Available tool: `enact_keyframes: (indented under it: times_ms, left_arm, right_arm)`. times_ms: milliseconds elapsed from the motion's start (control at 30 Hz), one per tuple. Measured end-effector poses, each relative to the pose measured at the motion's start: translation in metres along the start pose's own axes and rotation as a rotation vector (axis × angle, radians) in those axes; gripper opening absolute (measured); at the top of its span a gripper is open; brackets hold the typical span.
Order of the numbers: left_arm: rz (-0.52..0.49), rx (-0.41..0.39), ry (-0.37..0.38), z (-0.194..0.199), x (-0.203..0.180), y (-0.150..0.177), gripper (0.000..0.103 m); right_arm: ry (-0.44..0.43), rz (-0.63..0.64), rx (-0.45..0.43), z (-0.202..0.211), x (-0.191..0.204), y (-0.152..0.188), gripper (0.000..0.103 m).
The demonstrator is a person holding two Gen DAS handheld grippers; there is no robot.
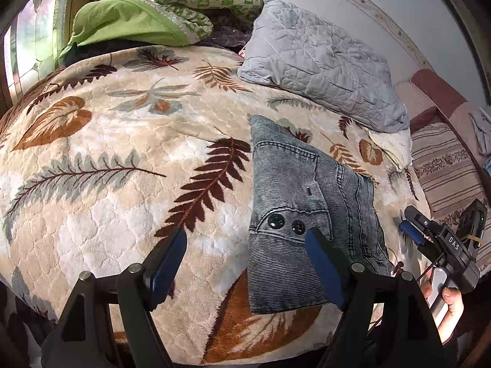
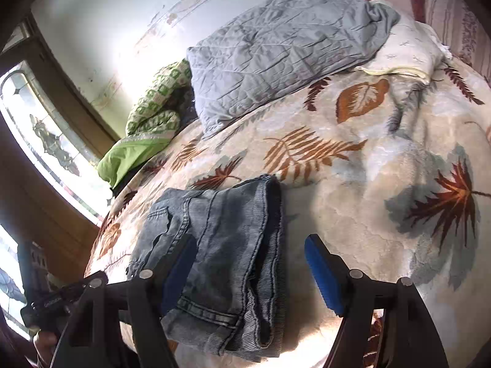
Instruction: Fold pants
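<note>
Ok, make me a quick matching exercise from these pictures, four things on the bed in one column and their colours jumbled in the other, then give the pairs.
Things:
1. folded pants
2. quilted pillow
3. bedspread
4. gripper pads

Colours:
A. bright blue
B. cream with brown and grey leaves
C. faded blue-grey denim
D. pale grey

Pairs: 1-C, 2-D, 3-B, 4-A

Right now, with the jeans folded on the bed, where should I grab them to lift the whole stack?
Take the jeans at the thick folded edge, coming in from the bare blanket side; the layers join there, while the near hems lie loose.
</note>
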State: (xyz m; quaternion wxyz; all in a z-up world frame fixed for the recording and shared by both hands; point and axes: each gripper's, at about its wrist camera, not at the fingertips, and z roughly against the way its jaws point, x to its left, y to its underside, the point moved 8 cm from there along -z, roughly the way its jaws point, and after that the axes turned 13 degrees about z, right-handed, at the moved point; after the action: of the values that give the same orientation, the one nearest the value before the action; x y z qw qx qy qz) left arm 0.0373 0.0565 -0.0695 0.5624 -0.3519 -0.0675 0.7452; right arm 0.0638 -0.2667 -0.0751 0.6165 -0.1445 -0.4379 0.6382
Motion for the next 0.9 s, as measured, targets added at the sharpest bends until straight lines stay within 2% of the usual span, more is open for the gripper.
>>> enact_keyframes:
  times_ms: [67,167,333,533,700,800,900]
  left_arm:
    - [0.043,0.011,-0.026,-0.001,0.017,-0.003,0.080]
    - [0.119,0.017,0.000,0.002,0.030,-0.007,0.080]
    - [0.151,0.045,0.040,0.001,0.028,-0.007,0.080]
    - [0.192,0.064,0.126,-0.003,0.020,-0.012,0.080]
    - [0.285,0.090,0.218,-0.010,0.021,-0.019,0.081]
    - [0.297,0.141,0.245,-0.022,0.019,-0.017,0.081]
    - [0.328,0.189,0.279,-0.035,0.017,-0.019,0.081]
  right_arm:
    - [-0.004,-0.005,-0.053,0.010,-0.005,-0.008,0.076]
    - [0.012,-0.021,-0.090,0.018,-0.014,-0.012,0.076]
    - [-0.001,-0.099,-0.051,0.010,-0.028,-0.004,0.076]
    - [-0.041,-0.112,-0.029,0.004,-0.024,0.003,0.076]
    - [-0.104,-0.122,0.049,-0.009,-0.016,0.013,0.076]
    - [-0.187,-0.194,0.090,-0.010,-0.016,0.018,0.076]
    - [-0.224,-0.237,0.151,-0.011,-0.021,0.016,0.076]
